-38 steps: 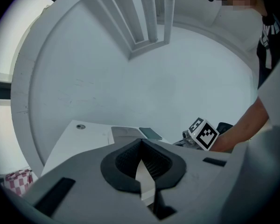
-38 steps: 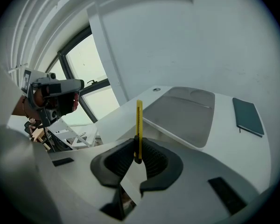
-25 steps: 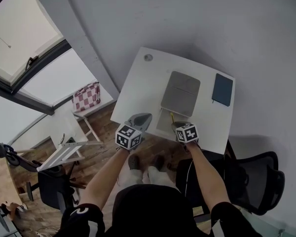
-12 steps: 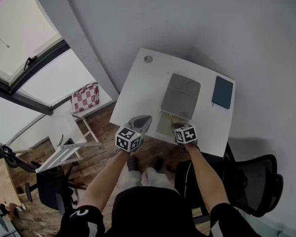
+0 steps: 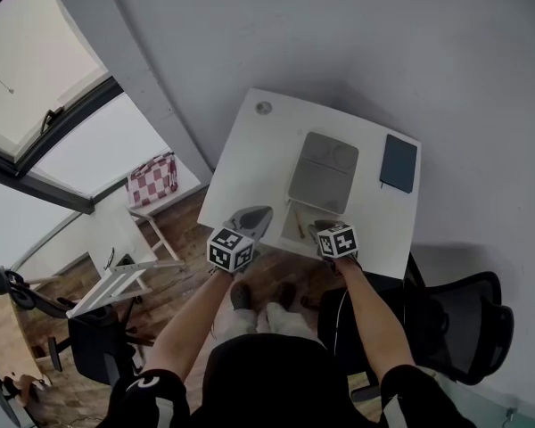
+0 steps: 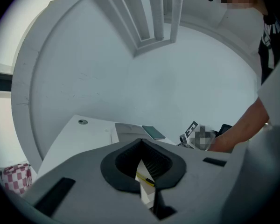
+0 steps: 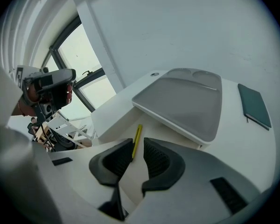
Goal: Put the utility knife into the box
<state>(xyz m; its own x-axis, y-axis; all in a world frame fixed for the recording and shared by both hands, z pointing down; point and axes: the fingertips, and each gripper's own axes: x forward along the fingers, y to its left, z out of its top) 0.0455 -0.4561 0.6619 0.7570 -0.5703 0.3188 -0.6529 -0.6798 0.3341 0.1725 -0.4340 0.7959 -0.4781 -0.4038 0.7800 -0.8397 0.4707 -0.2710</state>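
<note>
Right now the knife (image 7: pixel 136 140), a slim yellow stick w/ a dark tip, lies flat on the pale smooth floor of the box base (image 5: pixel 290 224), at frame centre in the head view, just below the lid (image 5: pixel 324 171). The lid is a matte grey rounded rectangle w/ two shallow round dips at its far edge, propped up at a tilt. Knife's long axis runs near vertical in the head view, from the frame's lower part up toward the lid. In the right gripper view it runs away from the jaws, far end leaning a bit right.

The right gripper (image 5: pixel 318 226) hangs over the base's near-right corner. Its ribbed black pads (image 7: pixel 159 160) stand a narrow gap apart, and the knife's near end shows in that gap, not clamped. The left gripper (image 6: pixel 140 140) sits at the base's left, curved tips closed together on nothing; the knife only shows through the hollow behind them.

The desk (image 5: pixel 250 154) is plain white w/ a round grommet at upper left. A dark flat notebook (image 5: pixel 399 163) lies at upper right.

Vs 1 s ago: the knife sits lower and more to the left under the lid. Both grippers are approx where they were.
</note>
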